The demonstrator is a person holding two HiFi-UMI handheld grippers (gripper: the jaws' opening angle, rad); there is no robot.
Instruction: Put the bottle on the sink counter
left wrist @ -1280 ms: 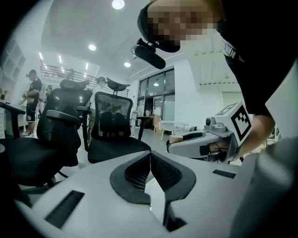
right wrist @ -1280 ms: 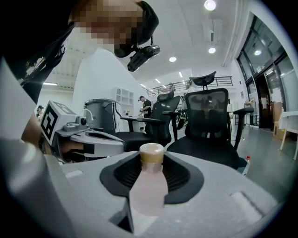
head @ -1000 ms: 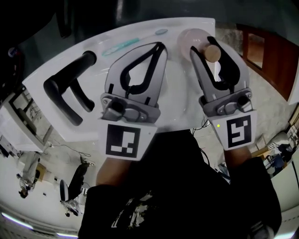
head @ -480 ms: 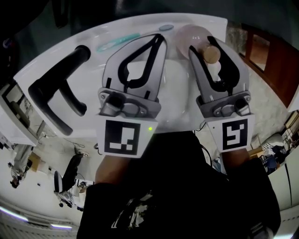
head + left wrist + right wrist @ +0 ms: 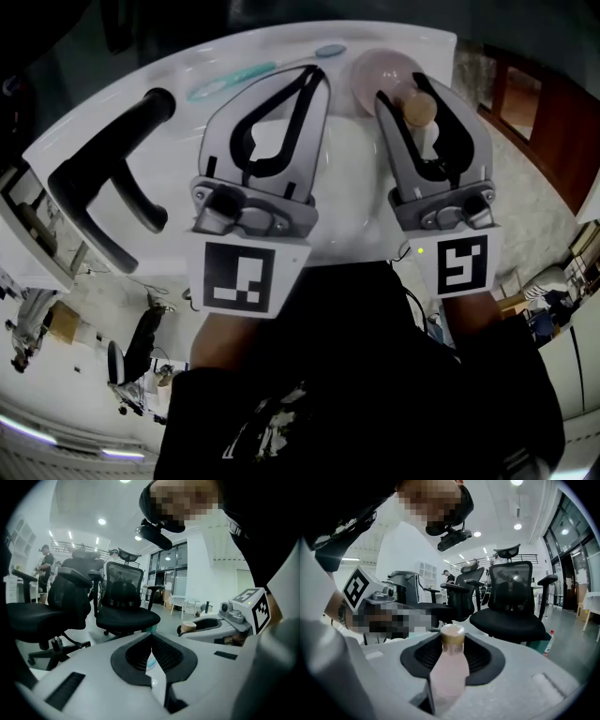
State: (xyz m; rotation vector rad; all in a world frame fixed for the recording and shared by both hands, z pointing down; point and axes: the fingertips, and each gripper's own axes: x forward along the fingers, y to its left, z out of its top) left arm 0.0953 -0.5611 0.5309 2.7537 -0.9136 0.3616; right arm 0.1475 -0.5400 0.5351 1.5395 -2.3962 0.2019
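A pale pink bottle [image 5: 384,70] with a tan cap [image 5: 419,111] sits between the jaws of my right gripper [image 5: 412,94], which is shut on its neck and body. In the right gripper view the bottle [image 5: 450,667] stands upright between the black pads, cap up. Both grippers hover over the white sink counter [image 5: 112,122] and its basin [image 5: 352,178]. My left gripper [image 5: 317,77] is beside the right one. Its tips meet and hold nothing, as the left gripper view [image 5: 151,637] also shows.
A black T-shaped faucet [image 5: 103,187] stands on the counter at the left. A teal toothbrush [image 5: 230,80] and a small oval thing [image 5: 330,51] lie along the far edge. A brown wooden door [image 5: 534,103] is at the right. Black office chairs [image 5: 124,602] fill both gripper views.
Both grippers have sunk a little toward the sink, the right one still holding the bottle. The faucet has slid left in the head view.
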